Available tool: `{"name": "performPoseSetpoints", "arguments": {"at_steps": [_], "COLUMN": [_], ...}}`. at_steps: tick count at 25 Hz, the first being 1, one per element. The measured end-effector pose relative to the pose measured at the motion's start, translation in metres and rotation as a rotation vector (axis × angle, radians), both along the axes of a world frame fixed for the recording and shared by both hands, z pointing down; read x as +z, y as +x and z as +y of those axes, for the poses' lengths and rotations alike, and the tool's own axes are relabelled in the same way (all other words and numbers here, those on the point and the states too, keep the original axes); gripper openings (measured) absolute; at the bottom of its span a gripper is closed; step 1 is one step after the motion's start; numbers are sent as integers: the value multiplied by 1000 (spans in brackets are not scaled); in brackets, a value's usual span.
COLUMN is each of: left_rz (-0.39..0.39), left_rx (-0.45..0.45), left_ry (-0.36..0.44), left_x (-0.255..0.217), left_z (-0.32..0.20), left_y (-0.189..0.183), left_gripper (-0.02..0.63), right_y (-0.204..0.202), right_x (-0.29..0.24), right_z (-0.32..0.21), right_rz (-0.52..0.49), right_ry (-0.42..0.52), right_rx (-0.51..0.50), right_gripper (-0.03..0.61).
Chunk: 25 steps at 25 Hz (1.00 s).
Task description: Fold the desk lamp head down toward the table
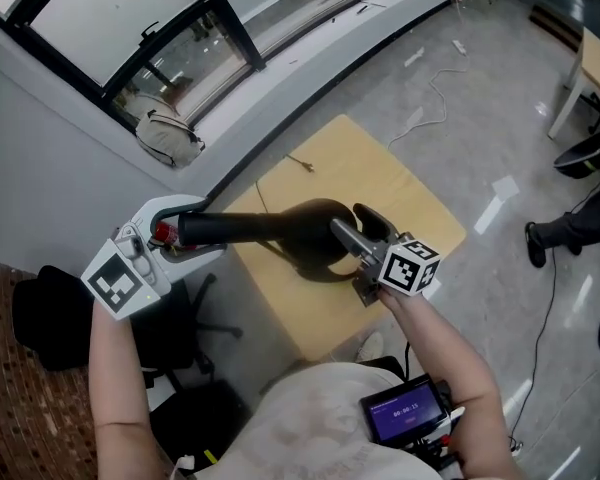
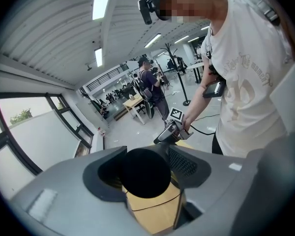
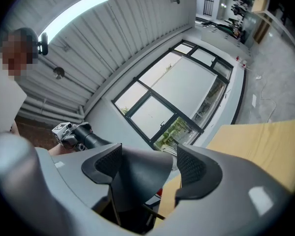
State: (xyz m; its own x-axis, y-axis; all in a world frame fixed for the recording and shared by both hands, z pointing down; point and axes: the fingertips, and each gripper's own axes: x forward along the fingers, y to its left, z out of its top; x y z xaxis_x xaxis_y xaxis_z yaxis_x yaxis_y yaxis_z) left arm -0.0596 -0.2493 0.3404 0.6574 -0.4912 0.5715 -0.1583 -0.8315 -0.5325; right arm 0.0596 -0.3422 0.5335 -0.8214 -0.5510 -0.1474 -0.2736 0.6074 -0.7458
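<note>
Two grippers share one black lamp in the head view. The left gripper [image 1: 185, 230], at the left of the frame, has its white jaws round the outer end of the lamp head [image 1: 250, 226]. This is a long dark bar that runs from beyond the table edge rightward to the centre. There it joins the lamp neck [image 1: 320, 216], a thicker swelling above the dark lamp base [image 1: 315, 268], which sits on the pale wooden table [image 1: 390, 183]. The right gripper [image 1: 365, 230] comes in from the lower right and flanks that neck.

In the left gripper view the bar is seen end-on as a black disc at centre, filling the wide gap between the jaws. Both ribbed pads [image 2: 183, 163] look to bear on its sides, so I read a wide pinch. The right gripper shows small just above the disc.

In the right gripper view the neck is a flared grey cone at lower centre between the jaws. The left-hand pad lies flat on it. The right-hand pad meets only its upper rim, and table shows beside the cone lower down. I take this as a bracing hold.

Both holds seem set, yet the fold looks not yet made, since the head reaches out past the table edge. The next move calls for swinging the bar's end down about its hinge while the right gripper keeps neck and base from tipping
</note>
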Motion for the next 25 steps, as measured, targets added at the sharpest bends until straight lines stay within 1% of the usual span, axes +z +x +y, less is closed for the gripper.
{"name": "performPoseSetpoints", "arguments": {"at_steps": [2, 3, 4, 6, 7, 8, 12, 15, 17, 19, 23, 25], "left_rz": [19, 42, 87, 208, 259, 304, 454, 569, 639, 690, 754, 776], "left_rx": [10, -4, -50, -174, -205, -217, -245, -275, -317, -364, -457, -482], "left_ry": [15, 10, -13, -77, -89, -90, -64, -15, -5, -2, 0, -1], "left_x": [2, 3, 3, 2, -1, -5, -17, -24, -25, -22, -8, -2], "left_z": [0, 1, 0, -2, -2, -2, 1, 2, 7, 13, 29, 38], "left_y": [2, 1, -2, -10, -14, -16, -30, -46, -55, -64, -80, -81], "left_gripper": [278, 287, 296, 304, 304, 304, 305, 297, 274, 250, 184, 137], "right_y": [9, 15, 20, 30, 34, 37, 42, 43, 46, 48, 47, 47], "right_x": [0, -1, -4, -11, -15, -20, -39, -55, -63, -70, -79, -83], "right_z": [-1, -2, -3, -4, -5, -5, 5, 12, 15, 20, 33, 40], "right_rz": [42, 58, 73, 100, 111, 121, 175, 221, 238, 256, 303, 320], "right_ry": [31, 46, 63, 98, 113, 126, 194, 247, 269, 285, 310, 314], "right_rx": [23, 38, 54, 83, 96, 108, 124, 131, 141, 145, 143, 141], "right_gripper": [362, 362, 362, 356, 350, 344, 285, 237, 209, 180, 123, 87]}}
